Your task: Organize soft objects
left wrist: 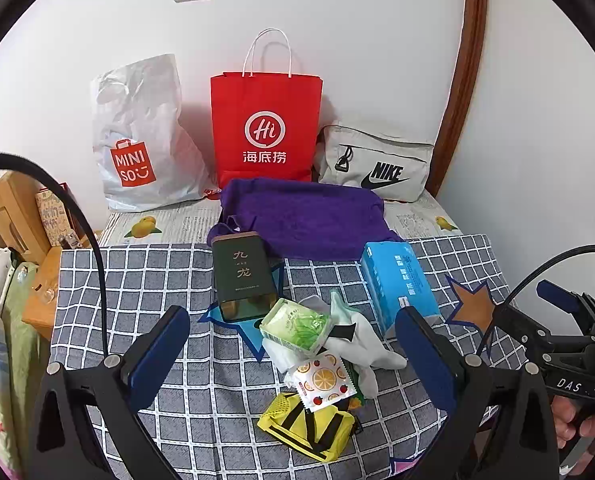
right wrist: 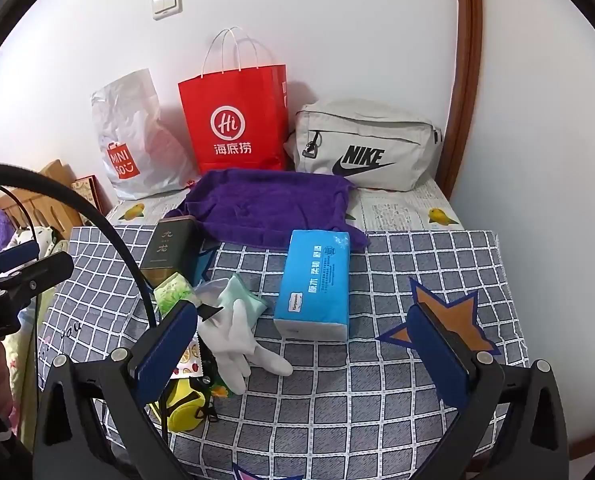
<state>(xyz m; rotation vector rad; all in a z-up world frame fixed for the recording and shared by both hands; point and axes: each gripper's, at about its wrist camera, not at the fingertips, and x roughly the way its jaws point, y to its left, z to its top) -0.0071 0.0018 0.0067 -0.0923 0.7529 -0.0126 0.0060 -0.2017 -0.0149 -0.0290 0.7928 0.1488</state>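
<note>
Near the checked cloth's (left wrist: pixel 169 280) front edge the white glove (left wrist: pixel 367 344) lay fingers toward you, nearer your left gripper (left wrist: pixel 297 354); your right gripper (right wrist: pixel 309 344) hung beside. Both jaws gaped, empty.

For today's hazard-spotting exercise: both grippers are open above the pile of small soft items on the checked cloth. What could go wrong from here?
1. The white glove lies tangled with the green cloth and packets; a grab may lift several at once.
2. The dark tin stands upright beside the pile; a sweeping left gripper could topple it.
3. The right gripper might catch the blue tissue pack instead.
</note>
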